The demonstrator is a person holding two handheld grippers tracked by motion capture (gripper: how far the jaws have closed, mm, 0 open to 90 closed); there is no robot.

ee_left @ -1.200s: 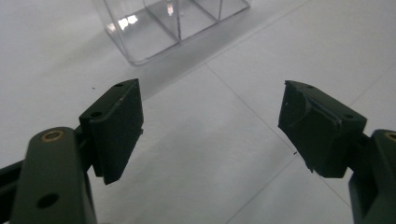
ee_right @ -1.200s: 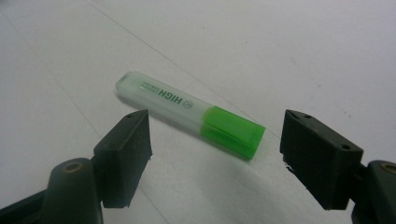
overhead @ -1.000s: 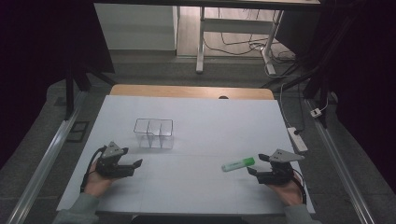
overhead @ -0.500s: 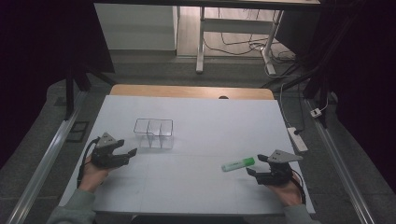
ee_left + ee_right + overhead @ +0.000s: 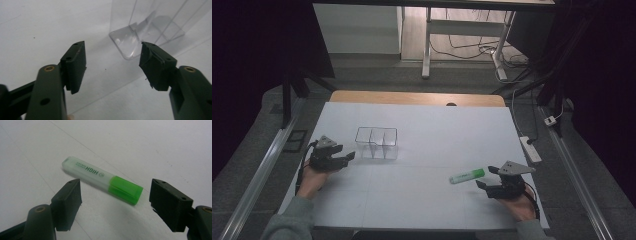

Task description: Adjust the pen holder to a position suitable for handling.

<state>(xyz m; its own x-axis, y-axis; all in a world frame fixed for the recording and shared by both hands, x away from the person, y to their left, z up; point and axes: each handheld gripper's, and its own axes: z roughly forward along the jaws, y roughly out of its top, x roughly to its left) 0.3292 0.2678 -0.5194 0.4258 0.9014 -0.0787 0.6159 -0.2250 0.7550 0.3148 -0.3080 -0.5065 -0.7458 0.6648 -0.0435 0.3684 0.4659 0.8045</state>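
Two claws: both stand wide open and hold nothing; the left claw (image 5: pixel 346 157) hovers just beside the clear box, the right claw (image 5: pixel 484 181) just short of the highlighter.
Highlighter: the green highlighter (image 5: pixel 467 175) lies flat on the white desk (image 5: pixel 437 130), toward the person's right and well apart from the clear box; in the right gripper view it lies aslant ahead of the jaws (image 5: pixel 102 179), green cap nearer the right-hand jaw, pale barrel running up and to the left.
Clear box: the three-compartment clear box (image 5: pixel 376 142) stands upright left of centre; its near corner shows ahead of the left claw's jaws (image 5: pixel 140 37).
Step in hand: likely the right claw's reach to pick up the highlighter, with the left claw placed to steady the box.
Approach: I would bring the right claw forward and down until the jaws straddle the barrel, then turn the hand so the pads face its long sides squarely.
Grip spot: near the middle, close to where cap meets barrel, so it should hang level.
Risk: closing on it aslant could roll or flick it across the smooth desk.
Left side: a light hold on the thin box wall seems enough, as the box looks easy to tip.
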